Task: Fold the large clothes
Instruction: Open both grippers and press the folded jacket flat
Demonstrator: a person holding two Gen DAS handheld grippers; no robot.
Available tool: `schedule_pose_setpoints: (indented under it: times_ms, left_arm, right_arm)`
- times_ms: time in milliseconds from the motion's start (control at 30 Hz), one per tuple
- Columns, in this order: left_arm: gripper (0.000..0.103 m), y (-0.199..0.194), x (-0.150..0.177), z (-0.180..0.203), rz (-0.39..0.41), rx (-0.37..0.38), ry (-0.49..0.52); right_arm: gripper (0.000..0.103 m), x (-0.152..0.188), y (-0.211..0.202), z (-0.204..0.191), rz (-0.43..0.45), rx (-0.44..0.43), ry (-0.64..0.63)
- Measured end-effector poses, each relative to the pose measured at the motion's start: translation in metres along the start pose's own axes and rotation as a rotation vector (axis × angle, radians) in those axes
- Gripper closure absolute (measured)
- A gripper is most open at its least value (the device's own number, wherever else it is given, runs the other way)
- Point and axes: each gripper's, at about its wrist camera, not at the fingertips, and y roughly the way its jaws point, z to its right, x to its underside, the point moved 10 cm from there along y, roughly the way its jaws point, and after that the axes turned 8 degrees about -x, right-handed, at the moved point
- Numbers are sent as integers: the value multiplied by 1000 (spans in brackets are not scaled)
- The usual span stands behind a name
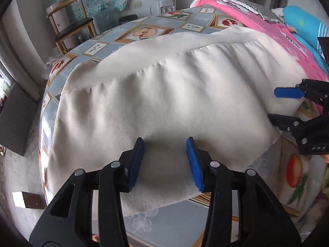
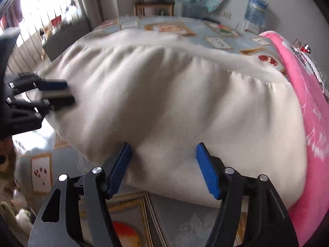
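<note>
Between the blue pads of the left gripper [image 1: 164, 160], which are standing apart and gripping nothing, a stretch of the cream garment [image 1: 164, 94] is showing. The pads are hovering over, or perhaps just touching, the cloth near its front edge; contact cannot be told for sure. The right gripper [image 2: 164, 166] is sitting likewise, jaws spread wide over the cloth close to the near hem, with nothing pinched between them. Each claw is also showing in the other's camera, at the garment's side edge, fingers parted there too.

Outward from the claws, the garment is lying spread across the table [image 1: 131, 33], which is wearing a blue cloth printed with framed fruit pictures. A gathered seam is running across the cloth from side to side, with soft pleats falling toward the near edge. The garment is looking like a fairly neat, thick slab, so it is probably already doubled over at least once, though the layers are not clearly showing. To its right a pink blanket [image 2: 298, 94] is lying against it, touching or slightly overlapping its edge. A wooden chair [image 1: 70, 22] is standing beyond the table.

As a judgement, the work is sitting somewhere in the middle: the cloth is flattened and squared, but no fold is in progress, and both claws seem to be lining up on the near edge for another fold.
</note>
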Motion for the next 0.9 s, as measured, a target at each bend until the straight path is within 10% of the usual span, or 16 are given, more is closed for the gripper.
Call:
schedule_pose_setpoints:
  times_ms: [267, 433, 567, 900]
  left_arm:
    - [55, -35, -29, 21, 75, 151, -56]
    - [54, 7, -10, 52, -5, 118, -19]
    - [54, -6, -24, 34, -4, 199, -94]
    - [49, 18, -20, -34, -19, 49, -162]
  right_arm:
    - [38, -29, -43, 5, 123, -126, 113]
    - [38, -6, 4, -9, 6, -55, 23]
    - [38, -22, -28, 16, 73, -53, 82]
    - [37, 4, -42, 116, 49, 111, 271]
